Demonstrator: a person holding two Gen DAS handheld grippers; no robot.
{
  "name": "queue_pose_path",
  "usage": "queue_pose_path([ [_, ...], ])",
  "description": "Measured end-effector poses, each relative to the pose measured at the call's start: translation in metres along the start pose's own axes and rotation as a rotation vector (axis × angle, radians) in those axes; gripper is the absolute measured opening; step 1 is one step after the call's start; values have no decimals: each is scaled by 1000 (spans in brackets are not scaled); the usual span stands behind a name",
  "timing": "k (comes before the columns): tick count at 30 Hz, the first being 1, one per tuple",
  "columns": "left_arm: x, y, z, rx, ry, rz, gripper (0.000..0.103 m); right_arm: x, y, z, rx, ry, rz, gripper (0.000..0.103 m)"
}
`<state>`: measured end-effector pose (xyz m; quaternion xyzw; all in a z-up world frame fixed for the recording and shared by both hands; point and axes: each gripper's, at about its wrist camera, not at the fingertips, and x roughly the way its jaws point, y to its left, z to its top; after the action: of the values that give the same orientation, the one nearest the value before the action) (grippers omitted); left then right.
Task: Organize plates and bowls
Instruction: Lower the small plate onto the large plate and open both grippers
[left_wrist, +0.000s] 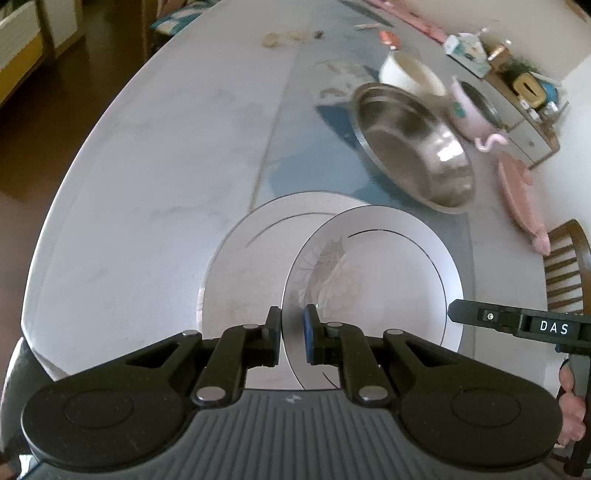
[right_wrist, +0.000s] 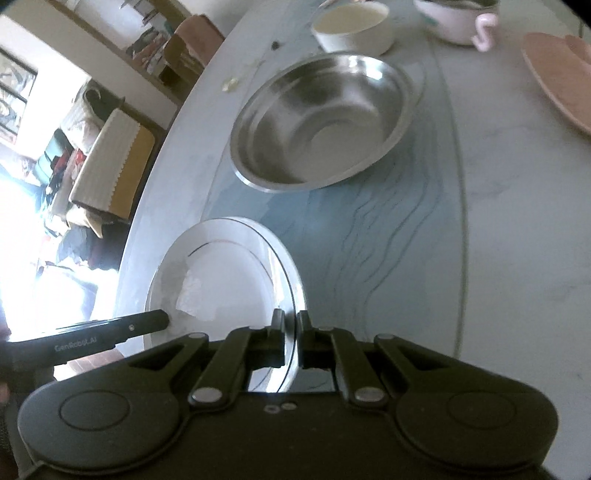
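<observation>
A white plate with a faint flower print (left_wrist: 388, 266) is held at two opposite edges. My left gripper (left_wrist: 291, 325) is shut on its near rim. My right gripper (right_wrist: 291, 328) is shut on the other rim of the same plate (right_wrist: 221, 273). In each wrist view a finger of the other gripper (left_wrist: 476, 316) (right_wrist: 147, 323) reaches the plate's far edge. A second white plate (left_wrist: 243, 258) lies on the table, partly under the held one. Beyond them are a steel bowl (left_wrist: 413, 147) (right_wrist: 321, 118) and a white ceramic bowl (left_wrist: 410, 74) (right_wrist: 354, 29).
A pink handled cup (left_wrist: 472, 110) (right_wrist: 458, 22) and a pink plate (left_wrist: 517, 192) (right_wrist: 561, 74) sit past the steel bowl. Small clutter (left_wrist: 517, 85) lines the wall side. The marble table (left_wrist: 147, 166) has a rounded edge, and a wooden chair (left_wrist: 569, 266) stands beside it.
</observation>
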<state>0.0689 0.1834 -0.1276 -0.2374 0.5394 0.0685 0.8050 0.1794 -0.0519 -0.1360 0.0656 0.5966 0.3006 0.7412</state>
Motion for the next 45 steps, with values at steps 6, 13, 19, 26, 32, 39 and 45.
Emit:
queue_pose_path([
  [6,11,11,-2,-7,10,32,11,18,12,-2,-25,21,-10,7],
  [13,21,12,0,3,24,46,11,23,13,-2,-20,29,-26,7],
  [19,21,12,0,17,23,57,11,22,12,-4,-12,21,-22,6],
  [26,19,9,-2,36,13,79,10,26,10,-7,0,34,-26,7],
  [32,14,9,-3,58,8,103,11,28,15,-8,-11,24,-37,8],
  [39,5,10,-6,70,-11,109,11,30,18,-9,-13,28,-46,10],
  [45,-8,8,-13,104,-50,123,11,19,23,-14,-18,6,-73,19],
])
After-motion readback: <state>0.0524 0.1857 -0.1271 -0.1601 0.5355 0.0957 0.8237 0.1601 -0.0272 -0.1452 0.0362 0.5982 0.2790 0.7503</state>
